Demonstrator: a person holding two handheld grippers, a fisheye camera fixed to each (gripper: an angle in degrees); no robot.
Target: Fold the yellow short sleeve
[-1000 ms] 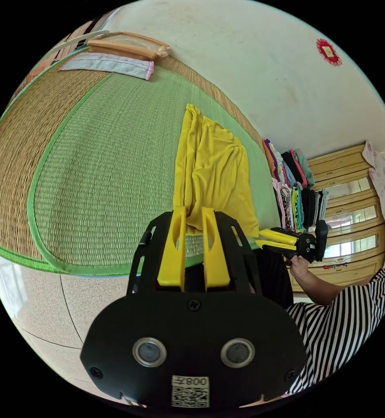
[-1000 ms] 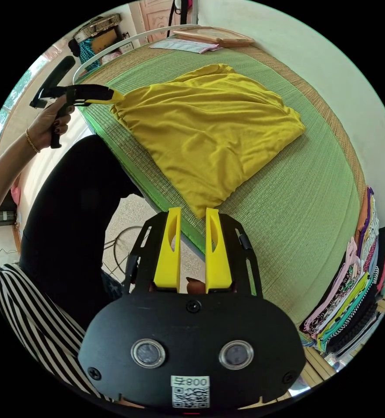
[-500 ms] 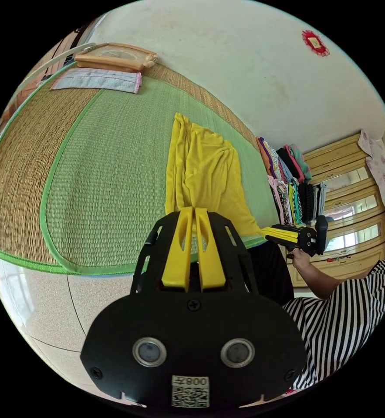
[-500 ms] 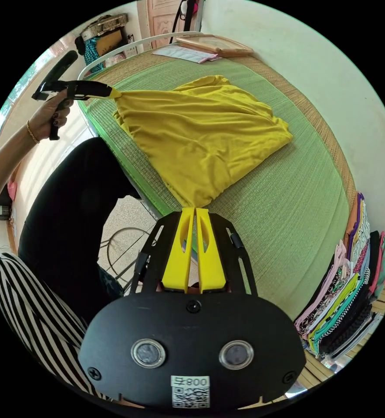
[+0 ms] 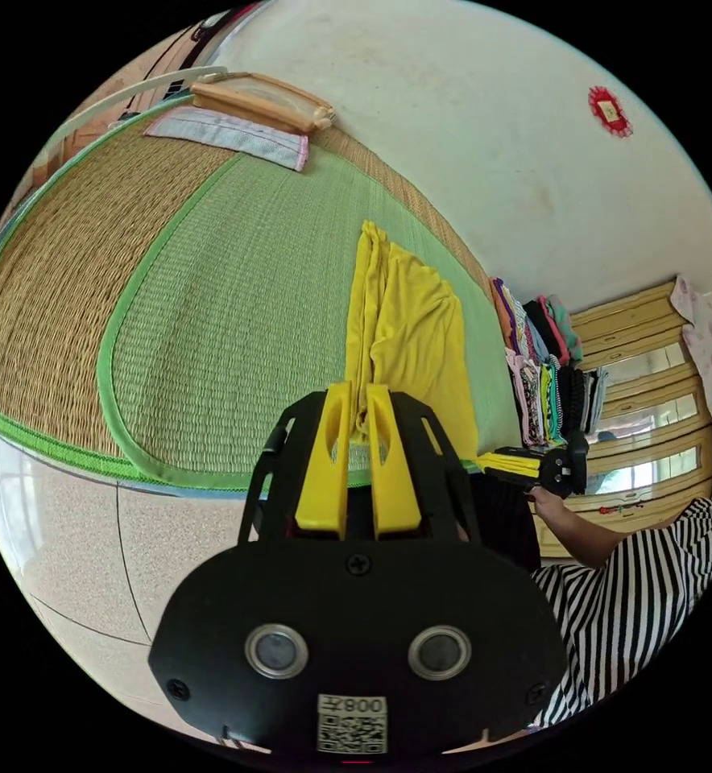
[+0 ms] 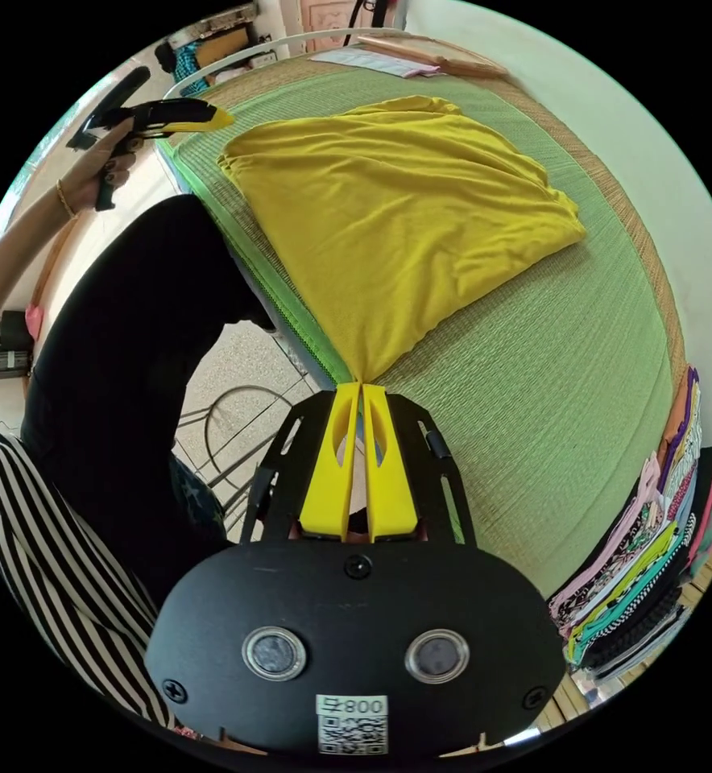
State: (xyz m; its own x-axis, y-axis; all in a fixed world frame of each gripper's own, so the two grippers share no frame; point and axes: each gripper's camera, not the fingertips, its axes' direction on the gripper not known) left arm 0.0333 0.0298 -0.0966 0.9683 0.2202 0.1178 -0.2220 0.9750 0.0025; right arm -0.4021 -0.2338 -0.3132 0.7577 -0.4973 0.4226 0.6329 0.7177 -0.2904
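Both grippers (image 5: 354, 389) (image 6: 361, 388) stay clamped on shirt (image 6: 404, 201) corners.

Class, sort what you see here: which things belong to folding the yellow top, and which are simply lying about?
Part of the job:
- yellow short-sleeved jersey top, spread on the green woven mat
- right gripper, shut on one corner
- left gripper, shut on another corner

Lying about:
- row of folded coloured clothes
- pale striped cloth
- wooden frame
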